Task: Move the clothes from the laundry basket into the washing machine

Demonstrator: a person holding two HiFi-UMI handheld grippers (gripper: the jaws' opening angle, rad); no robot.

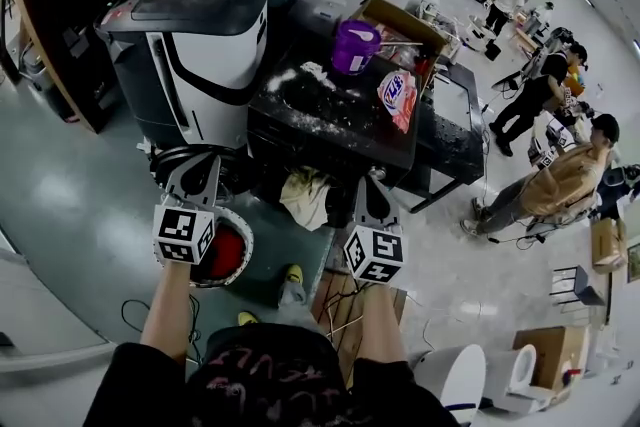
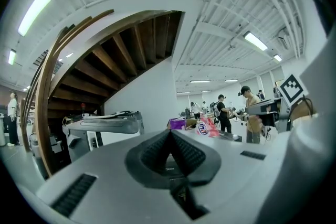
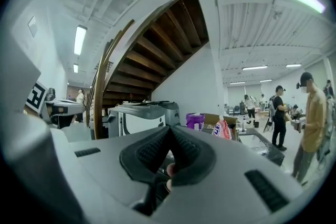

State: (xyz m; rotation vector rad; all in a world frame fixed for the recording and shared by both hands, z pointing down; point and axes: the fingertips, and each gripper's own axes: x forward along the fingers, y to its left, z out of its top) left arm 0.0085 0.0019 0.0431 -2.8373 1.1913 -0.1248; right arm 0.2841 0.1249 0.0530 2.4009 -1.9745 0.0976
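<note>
— Grippers first: how did the two stand?

— Both were held out level, side by side. The left gripper (image 2: 170, 136) had its fingers pressed together along their ribbed pads, with nothing between them. The right gripper (image 3: 169, 134) was the same, pads tight on each other and empty.

— And what was to be moved?

— From the head camera, the laundry basket (image 1: 246, 250) sat on the floor at about 8 o'clock from the middle of the view. That put it at 4 o'clock of the left gripper's marker cube (image 1: 185, 233), which hid part of it. Red clothes (image 1: 225, 255) lay inside its white rim. Neither gripper touched them.

— Where was the washing machine (image 1: 190, 45)?

— At 11 o'clock, a white-and-black top-loader whose dark lid looked closed. It stood beyond the left gripper's tip, apart from it.

— Anything else nearby?

— A black table (image 1: 330, 120) at 12 to 1 o'clock, beside the machine, carried a purple tub (image 1: 355, 45) and a detergent bag (image 1: 398, 97). A cream cloth (image 1: 305, 195) hung at the table's near edge, at 9 o'clock of the right gripper's tip. People (image 1: 555, 185) stood well apart at 3 o'clock.
</note>
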